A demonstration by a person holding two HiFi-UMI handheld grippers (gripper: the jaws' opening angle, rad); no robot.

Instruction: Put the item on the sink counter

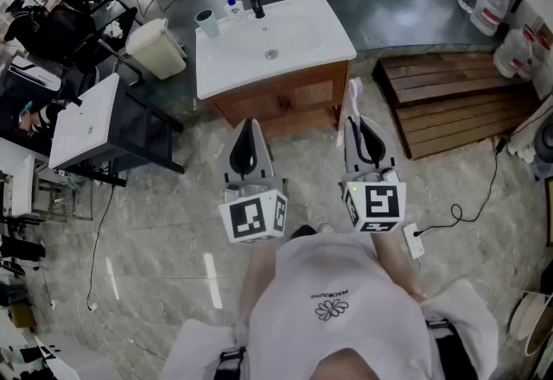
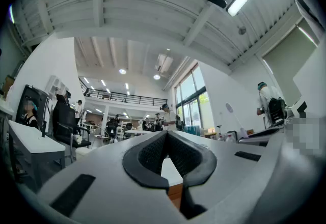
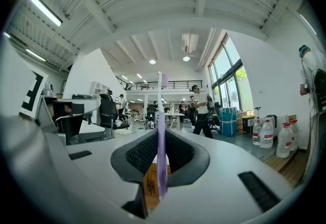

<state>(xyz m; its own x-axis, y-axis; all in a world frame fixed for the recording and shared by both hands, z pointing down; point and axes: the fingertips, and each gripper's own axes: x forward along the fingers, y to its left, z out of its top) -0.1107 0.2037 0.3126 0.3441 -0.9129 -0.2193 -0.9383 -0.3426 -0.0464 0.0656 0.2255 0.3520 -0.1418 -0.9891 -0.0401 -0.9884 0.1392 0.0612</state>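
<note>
The white sink counter on a wooden cabinet stands straight ahead, a step beyond both grippers. My right gripper is shut on a slim purple-and-white toothbrush, which stands upright out of the jaws. In the right gripper view the toothbrush runs up through the middle of the gripper, with the wooden cabinet behind it. My left gripper is level with the right one, shut and holding nothing. In the left gripper view that gripper has its tips together, and the white countertop shows below them.
On the counter's back left stand a teal cup, a small bottle and a black faucet. A beige bin and a dark-framed table are at left, a wooden pallet at right. A cable with plug lies on the floor.
</note>
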